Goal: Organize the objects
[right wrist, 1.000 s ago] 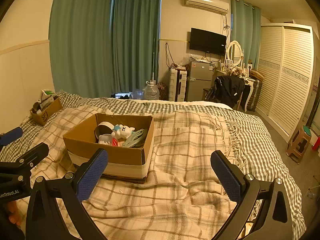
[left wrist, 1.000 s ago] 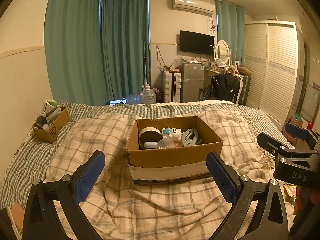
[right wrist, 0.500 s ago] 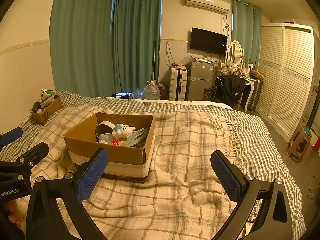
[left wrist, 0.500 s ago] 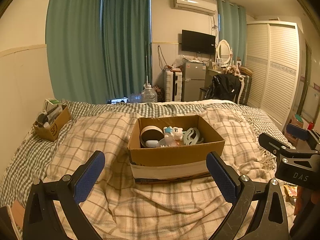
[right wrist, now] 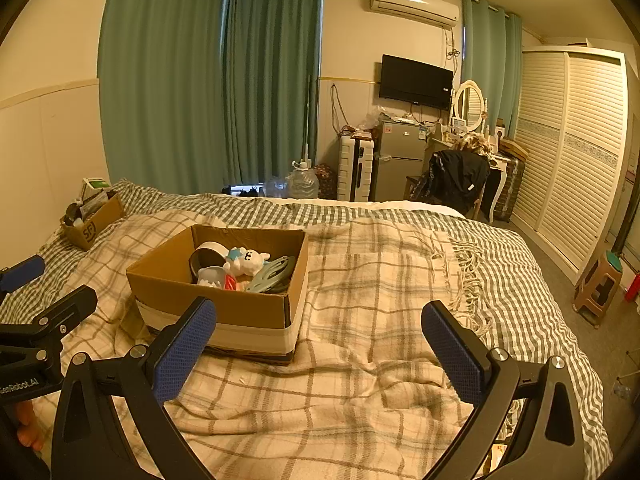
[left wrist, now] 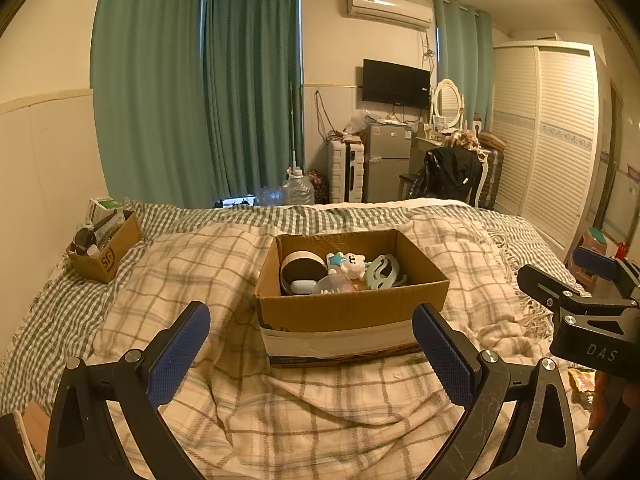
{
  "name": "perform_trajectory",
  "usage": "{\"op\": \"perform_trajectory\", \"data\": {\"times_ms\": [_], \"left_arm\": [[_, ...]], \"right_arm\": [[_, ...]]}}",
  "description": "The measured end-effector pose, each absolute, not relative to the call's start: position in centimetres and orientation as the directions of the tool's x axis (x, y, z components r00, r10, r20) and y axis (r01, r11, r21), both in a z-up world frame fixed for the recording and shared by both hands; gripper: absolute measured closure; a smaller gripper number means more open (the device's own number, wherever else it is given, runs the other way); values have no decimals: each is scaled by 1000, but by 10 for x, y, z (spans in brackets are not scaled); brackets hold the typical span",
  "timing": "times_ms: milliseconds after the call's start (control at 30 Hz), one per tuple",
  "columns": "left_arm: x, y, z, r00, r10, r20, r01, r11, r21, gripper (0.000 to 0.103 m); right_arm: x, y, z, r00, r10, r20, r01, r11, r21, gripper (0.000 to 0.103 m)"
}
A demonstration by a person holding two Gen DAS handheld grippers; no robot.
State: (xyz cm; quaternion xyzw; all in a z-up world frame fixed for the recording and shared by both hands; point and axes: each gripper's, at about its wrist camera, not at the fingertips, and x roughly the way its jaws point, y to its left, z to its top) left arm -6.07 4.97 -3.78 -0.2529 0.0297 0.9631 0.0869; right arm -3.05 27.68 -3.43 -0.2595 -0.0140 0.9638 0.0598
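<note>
An open cardboard box point(left wrist: 352, 312) sits on the plaid blanket in the middle of the bed; it also shows in the right wrist view point(right wrist: 224, 304). Inside lie a brown round tin point(left wrist: 300, 272), a white plush toy point(left wrist: 348, 264), a pale blue plastic piece point(left wrist: 384, 272) and a clear bottle point(left wrist: 332, 284). My left gripper point(left wrist: 310, 350) is open and empty, hovering in front of the box. My right gripper point(right wrist: 320, 348) is open and empty, to the right of the box over the blanket.
A smaller cardboard box point(left wrist: 106, 252) with bottles sits at the bed's far left. The wall runs along the left. Beyond the bed stand a water jug point(left wrist: 298, 190), suitcase, fridge and chair. A stool point(right wrist: 598, 284) stands on the floor at right.
Both grippers have drifted slightly; the box appears a little shifted in view. Both stay open and empty.
</note>
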Motion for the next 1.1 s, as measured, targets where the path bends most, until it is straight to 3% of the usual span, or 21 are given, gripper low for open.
{"op": "perform_trajectory", "data": {"times_ms": [1100], "left_arm": [[-61, 50, -41, -851, 143, -506, -174, -985, 14, 0]], "right_arm": [[-31, 277, -36, -853, 127, -507, -112, -992, -60, 0]]}}
